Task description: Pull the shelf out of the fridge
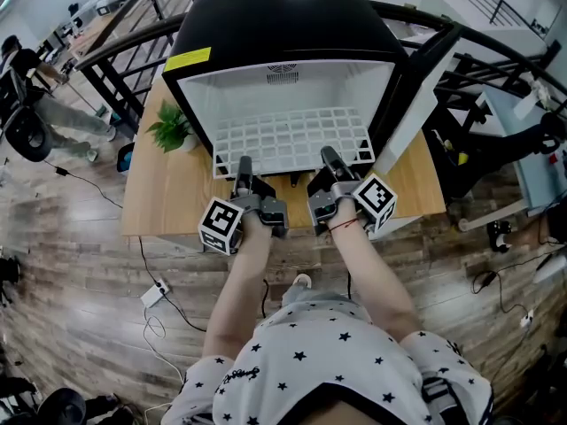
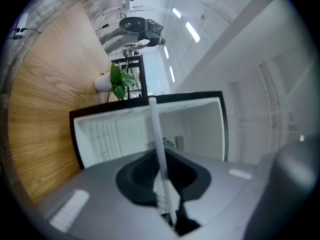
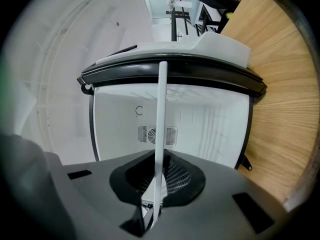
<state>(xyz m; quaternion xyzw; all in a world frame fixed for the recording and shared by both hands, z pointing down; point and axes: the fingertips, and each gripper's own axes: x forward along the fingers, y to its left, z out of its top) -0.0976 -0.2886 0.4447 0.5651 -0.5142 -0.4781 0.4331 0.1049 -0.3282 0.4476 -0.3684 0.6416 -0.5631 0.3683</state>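
Observation:
A small black fridge point(image 1: 275, 34) stands open on a wooden table point(image 1: 168, 197), its white inside facing me. The white wire-grid shelf point(image 1: 292, 138) sticks out of the opening, its front edge near the table's front. My left gripper point(image 1: 242, 166) is shut on the shelf's front edge at the left, and my right gripper point(image 1: 330, 159) is shut on it at the right. In the left gripper view the shelf edge point(image 2: 159, 144) runs as a white bar between the jaws. The right gripper view shows the same edge point(image 3: 160, 129) clamped, with the fridge's back vent point(image 3: 157, 134) behind.
A small potted plant point(image 1: 173, 129) sits on the table left of the fridge. The fridge door point(image 1: 416, 96) hangs open at the right. Black metal railings point(image 1: 124, 51) run behind the table. Cables and a power strip point(image 1: 155, 292) lie on the wooden floor.

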